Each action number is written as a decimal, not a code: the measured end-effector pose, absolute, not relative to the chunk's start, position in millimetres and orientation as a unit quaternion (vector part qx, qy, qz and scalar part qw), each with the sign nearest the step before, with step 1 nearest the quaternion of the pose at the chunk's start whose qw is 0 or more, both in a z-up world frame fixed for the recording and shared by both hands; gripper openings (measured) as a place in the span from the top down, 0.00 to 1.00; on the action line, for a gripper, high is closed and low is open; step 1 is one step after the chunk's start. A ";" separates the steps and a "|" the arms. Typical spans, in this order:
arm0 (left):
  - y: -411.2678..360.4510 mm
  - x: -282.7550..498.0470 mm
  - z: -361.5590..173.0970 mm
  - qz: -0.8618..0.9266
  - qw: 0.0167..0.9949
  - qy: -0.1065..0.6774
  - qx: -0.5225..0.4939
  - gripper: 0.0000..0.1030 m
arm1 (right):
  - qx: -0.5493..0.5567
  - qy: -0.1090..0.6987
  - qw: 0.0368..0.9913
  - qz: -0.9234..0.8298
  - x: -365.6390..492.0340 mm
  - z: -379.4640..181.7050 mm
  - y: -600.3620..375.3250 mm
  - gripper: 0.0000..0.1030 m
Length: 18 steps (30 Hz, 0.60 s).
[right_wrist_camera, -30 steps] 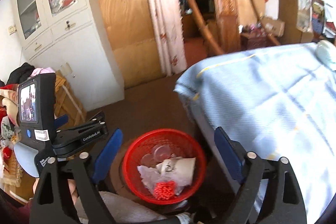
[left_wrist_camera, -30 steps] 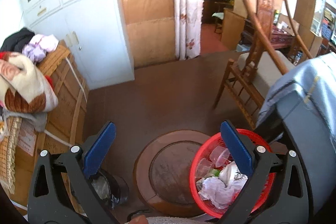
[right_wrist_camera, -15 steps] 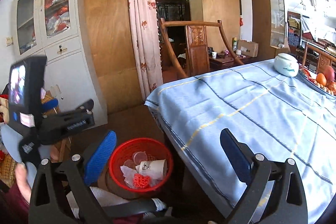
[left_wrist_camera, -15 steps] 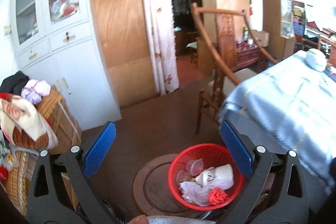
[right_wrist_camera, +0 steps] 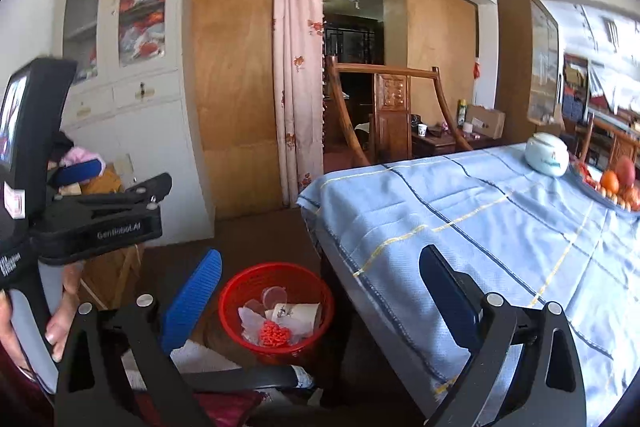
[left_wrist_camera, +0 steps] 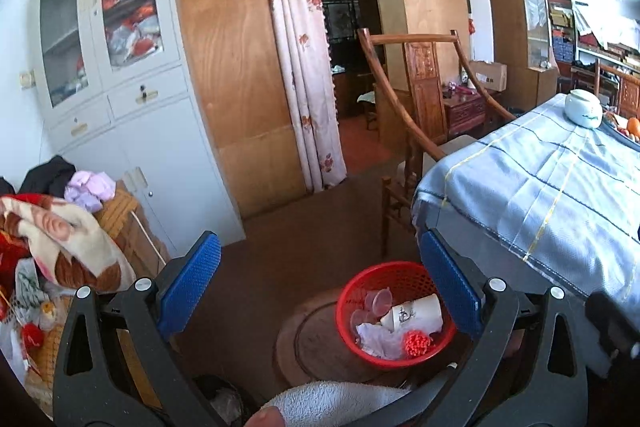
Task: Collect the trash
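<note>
A red mesh basket (left_wrist_camera: 352, 301) stands on the floor beside the table. It holds a paper cup (left_wrist_camera: 416, 311), clear plastic lids, white wrappers and a red beaded lump (left_wrist_camera: 418, 343). It also shows in the right wrist view (right_wrist_camera: 236, 287). My left gripper (left_wrist_camera: 320, 291) is open and empty, held above and behind the basket. My right gripper (right_wrist_camera: 320, 291) is open and empty, at the table's near corner. The left gripper's body (right_wrist_camera: 100, 223) shows in the right wrist view, held in a hand.
A table with a blue striped cloth (right_wrist_camera: 500, 227) carries a white jar (right_wrist_camera: 546, 155) and a fruit plate (right_wrist_camera: 616, 187). A wooden chair (left_wrist_camera: 420, 107) stands behind it. A white cabinet (left_wrist_camera: 120, 107) and piled clothes (left_wrist_camera: 52, 227) are at the left. A white towel (left_wrist_camera: 332, 403) lies below.
Both grippers have risen and tilted up from the basket. The basket now looks smaller and lower, and more of the tabletop and room is in view.
</note>
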<state>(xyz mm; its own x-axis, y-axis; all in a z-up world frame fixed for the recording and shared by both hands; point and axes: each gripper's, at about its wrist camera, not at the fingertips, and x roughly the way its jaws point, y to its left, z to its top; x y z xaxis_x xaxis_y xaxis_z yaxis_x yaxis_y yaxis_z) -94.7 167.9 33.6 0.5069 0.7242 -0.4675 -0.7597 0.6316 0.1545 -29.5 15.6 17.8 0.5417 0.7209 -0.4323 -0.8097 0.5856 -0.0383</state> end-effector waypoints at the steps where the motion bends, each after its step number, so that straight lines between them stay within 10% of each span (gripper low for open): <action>1: 170.2 -94.8 31.7 0.427 0.867 0.253 -0.037 0.07 | -0.126 0.187 0.872 0.435 -33.2 17.0 18.7 0.05; 18: 244.8 -61.6 -62.5 0.397 0.838 0.362 -0.101 0.07 | -0.192 0.328 0.830 0.407 -0.5 -61.5 103.7 0.05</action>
